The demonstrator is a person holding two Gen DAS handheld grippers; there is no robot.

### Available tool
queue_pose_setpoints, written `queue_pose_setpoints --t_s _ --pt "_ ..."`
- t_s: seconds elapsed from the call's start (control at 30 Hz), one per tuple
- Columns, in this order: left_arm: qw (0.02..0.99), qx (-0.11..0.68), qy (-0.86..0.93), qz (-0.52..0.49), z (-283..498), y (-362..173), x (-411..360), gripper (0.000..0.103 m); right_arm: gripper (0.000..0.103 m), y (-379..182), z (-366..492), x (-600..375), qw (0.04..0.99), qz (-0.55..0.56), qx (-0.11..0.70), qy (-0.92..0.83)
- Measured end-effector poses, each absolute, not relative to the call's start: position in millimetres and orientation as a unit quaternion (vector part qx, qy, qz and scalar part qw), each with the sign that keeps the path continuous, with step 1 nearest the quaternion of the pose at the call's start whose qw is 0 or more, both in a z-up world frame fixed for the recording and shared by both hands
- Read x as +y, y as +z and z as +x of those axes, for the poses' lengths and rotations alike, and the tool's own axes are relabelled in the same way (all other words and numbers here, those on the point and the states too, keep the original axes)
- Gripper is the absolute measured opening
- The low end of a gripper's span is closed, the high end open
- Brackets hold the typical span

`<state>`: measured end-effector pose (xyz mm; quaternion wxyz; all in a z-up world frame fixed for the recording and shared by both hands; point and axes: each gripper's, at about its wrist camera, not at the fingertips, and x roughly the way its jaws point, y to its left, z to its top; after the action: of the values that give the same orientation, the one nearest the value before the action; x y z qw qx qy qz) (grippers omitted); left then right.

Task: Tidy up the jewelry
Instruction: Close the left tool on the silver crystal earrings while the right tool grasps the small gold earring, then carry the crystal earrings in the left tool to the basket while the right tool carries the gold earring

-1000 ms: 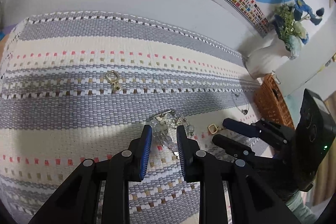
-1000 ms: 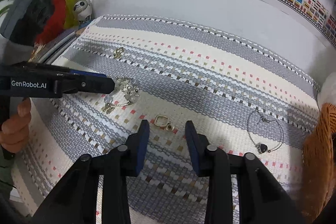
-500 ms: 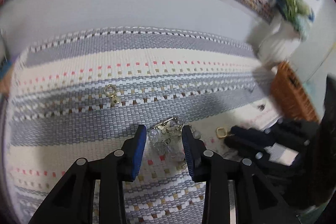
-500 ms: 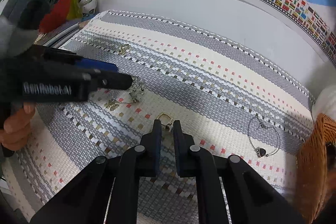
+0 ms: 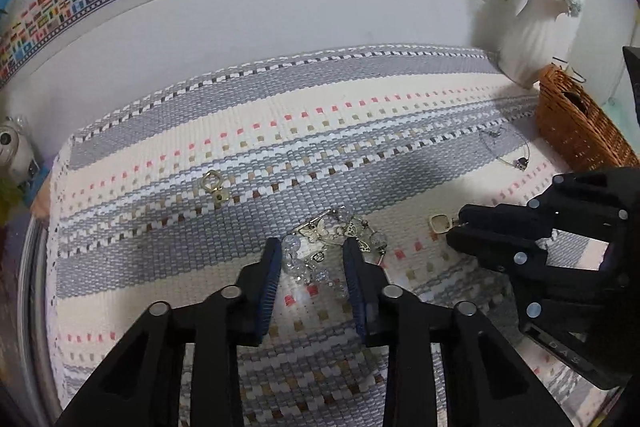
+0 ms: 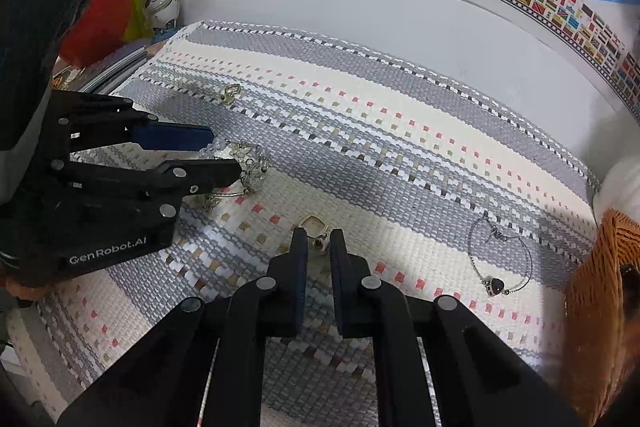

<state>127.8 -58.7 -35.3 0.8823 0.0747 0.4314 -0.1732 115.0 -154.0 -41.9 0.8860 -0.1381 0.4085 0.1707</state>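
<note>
Progress: early, all 4 pieces on woven mat (image 5: 168,251). My right gripper (image 6: 319,239) pinched on square gold earring (image 6: 316,227), lower centre. My left gripper (image 5: 312,259) has just been closing, crystal bead bracelet (image 5: 332,247) between its pads, grip uncertain. Second earring (image 5: 216,185) left of centre, chain bracelet (image 6: 500,259) lower right, wicker basket (image 5: 576,127) right edge await.

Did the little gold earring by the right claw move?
No. The gold earring lies on the same cream stripe of the mat; the right gripper closed on it.
</note>
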Motion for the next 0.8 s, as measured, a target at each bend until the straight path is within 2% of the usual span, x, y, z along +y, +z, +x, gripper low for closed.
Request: queue_pose_setpoints --t_s 0.03,0.13,0.43,0.8 --pt "0.883 0.430 -0.171 0.076 127.7 -34.8 -58.6 0.014 0.012 -41.9 115.0 -154.1 0.886 -0.137 0.409 0.171" --pt "0.883 0.430 -0.171 0.072 126.9 -34.1 -55.0 0.010 0.012 -41.7 115.3 -155.8 0.885 -0.134 0.410 0.173" --pt "0.873 0.428 -0.229 -0.053 130.0 -20.2 -16.4 0.010 0.012 -33.2 113.4 -169.8 0.892 -0.092 0.404 0.180" --pt "0.869 0.407 -0.266 -0.097 124.7 -4.5 -4.4 0.010 0.012 -19.7 109.3 -188.0 0.893 -0.030 0.396 0.210"
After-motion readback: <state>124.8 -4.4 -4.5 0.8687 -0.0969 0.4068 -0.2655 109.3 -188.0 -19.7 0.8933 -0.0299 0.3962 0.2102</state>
